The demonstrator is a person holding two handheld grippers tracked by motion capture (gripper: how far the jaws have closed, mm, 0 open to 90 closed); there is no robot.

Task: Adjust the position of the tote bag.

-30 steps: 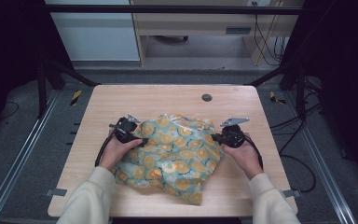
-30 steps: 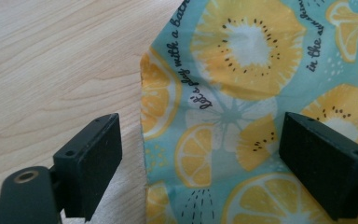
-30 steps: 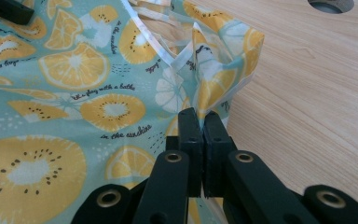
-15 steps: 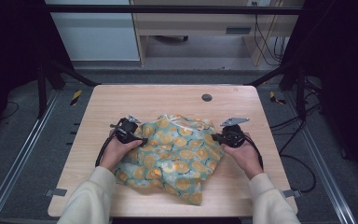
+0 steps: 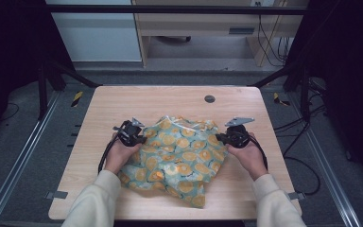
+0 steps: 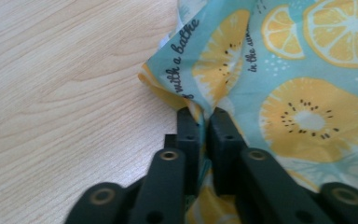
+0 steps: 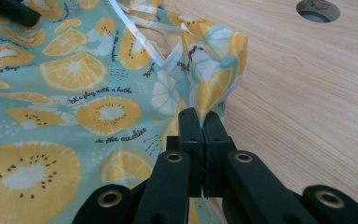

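**Both grippers pinched on the cloth's side edges, spread or fold comes next**

Left gripper [image 6: 204, 116]: jaws nearly together, a fold of the teal cotton cloth printed with yellow citrus slices [image 6: 279, 79] caught between them at its left edge. Right gripper [image 7: 200, 119]: jaws closed tight on a bunched bit of fabric at the opposite edge, close to a white-piped hem.

High view: the cloth [image 5: 182, 161] sits rumpled in the middle of the light wooden table [image 5: 123, 101], nearer the person's side, with a loose flap trailing toward the near edge. Left gripper [image 5: 137, 134] and right gripper [image 5: 227, 137] hold it at either side, roughly level with each other. Far edge is wrinkled, with a white trim line showing. The round grey cable hole [image 5: 209, 99] sits well beyond the cloth.

Step in hand, my read: grips are made, cloth is not yet flat or tensioned. This looks like the start of a spread or fold.

Next move needs:
- both pinches held firm; the left holds only a thin fold, so slip is the risk
- hands moved apart evenly to take out the slack
- a lift high enough for the near flap to clear the table, otherwise it drags and bunches

Can't tell whether each grip holds one layer or several.
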